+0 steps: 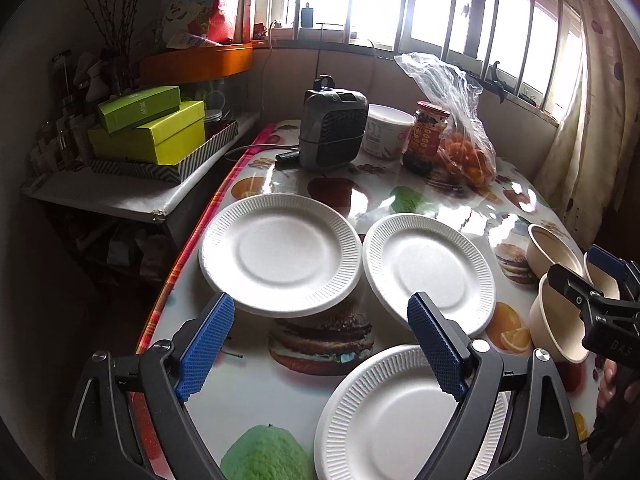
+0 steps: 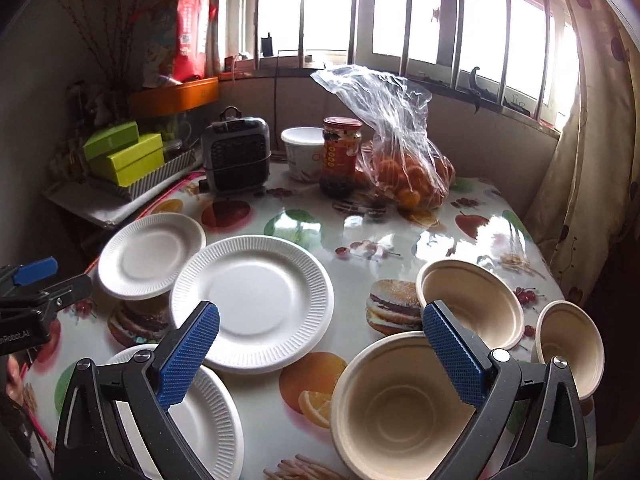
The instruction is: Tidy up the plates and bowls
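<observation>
White paper plates (image 1: 280, 254), 3 of them, and 3 tan bowls (image 2: 400, 404) lay unstacked on the table (image 2: 360, 216), both grippers' fingers (image 1: 206, 346) (image 2: 188, 356) spread wide and empty.

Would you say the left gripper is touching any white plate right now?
Apart: in the left wrist view, the left gripper hangs open above the plates, gripping nothing.

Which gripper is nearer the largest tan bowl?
Right. The right gripper hangs just over the largest tan bowl, one pad above its rim; the left gripper is off over the white plates.
</observation>
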`<action>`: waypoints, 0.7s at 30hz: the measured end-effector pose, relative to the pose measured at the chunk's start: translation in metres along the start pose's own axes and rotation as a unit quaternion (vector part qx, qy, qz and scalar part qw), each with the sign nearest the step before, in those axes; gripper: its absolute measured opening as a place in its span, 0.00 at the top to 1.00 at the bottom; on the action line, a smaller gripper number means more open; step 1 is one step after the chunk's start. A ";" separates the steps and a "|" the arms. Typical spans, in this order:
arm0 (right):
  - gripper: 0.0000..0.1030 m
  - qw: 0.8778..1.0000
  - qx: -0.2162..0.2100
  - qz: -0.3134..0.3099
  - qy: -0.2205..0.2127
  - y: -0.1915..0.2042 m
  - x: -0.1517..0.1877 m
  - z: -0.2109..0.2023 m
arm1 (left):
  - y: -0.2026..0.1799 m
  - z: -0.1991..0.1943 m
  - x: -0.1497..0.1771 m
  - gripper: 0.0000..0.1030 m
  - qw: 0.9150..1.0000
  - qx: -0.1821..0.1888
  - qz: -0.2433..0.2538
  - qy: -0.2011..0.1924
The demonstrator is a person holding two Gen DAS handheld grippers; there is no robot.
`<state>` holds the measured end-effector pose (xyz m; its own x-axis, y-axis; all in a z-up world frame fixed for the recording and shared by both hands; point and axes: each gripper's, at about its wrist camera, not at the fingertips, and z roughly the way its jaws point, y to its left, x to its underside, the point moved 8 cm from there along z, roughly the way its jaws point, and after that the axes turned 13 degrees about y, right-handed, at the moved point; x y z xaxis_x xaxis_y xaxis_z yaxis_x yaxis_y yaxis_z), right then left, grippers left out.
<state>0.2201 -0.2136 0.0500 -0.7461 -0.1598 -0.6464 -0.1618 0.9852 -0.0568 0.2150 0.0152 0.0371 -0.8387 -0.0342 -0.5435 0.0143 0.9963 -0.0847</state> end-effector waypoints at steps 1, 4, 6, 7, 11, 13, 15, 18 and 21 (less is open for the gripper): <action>0.00 1.000 -0.001 0.002 0.000 -0.003 -0.003 0.002 | -0.001 0.003 -0.003 0.14 1.000 0.001 0.000 0.003; 0.00 1.000 0.000 0.006 0.006 -0.010 -0.012 0.011 | -0.006 0.013 -0.010 0.14 1.000 0.002 0.005 0.011; 0.00 1.000 -0.002 0.003 0.008 -0.013 -0.017 0.017 | -0.009 0.020 -0.014 0.14 1.000 0.005 0.009 0.020; 0.00 1.000 -0.001 0.001 0.013 -0.015 -0.020 0.022 | -0.010 0.023 -0.016 0.14 1.000 0.007 0.009 0.024; 0.02 0.999 -0.016 -0.009 0.037 -0.019 -0.030 0.040 | -0.017 0.035 -0.022 0.14 0.999 0.017 0.015 0.039; 0.03 0.998 -0.032 -0.006 0.050 -0.023 -0.035 0.050 | -0.021 0.042 -0.024 0.15 0.998 0.028 0.014 0.052; 0.05 0.997 -0.046 0.000 0.068 -0.028 -0.040 0.062 | -0.024 0.050 -0.024 0.22 0.997 0.035 0.014 0.066; 0.17 0.994 -0.062 0.008 0.092 -0.035 -0.045 0.079 | -0.028 0.058 -0.024 0.25 0.996 0.045 0.012 0.078; 0.23 0.991 -0.065 0.006 0.116 -0.038 -0.049 0.096 | -0.033 0.064 -0.023 0.26 0.995 0.048 0.016 0.087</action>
<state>0.3242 -0.2373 0.0109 -0.8745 -0.1723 -0.4534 -0.2218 0.9734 0.0579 0.2688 -0.0223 -0.0007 -0.9185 0.0198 -0.3950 0.0870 0.9844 -0.1529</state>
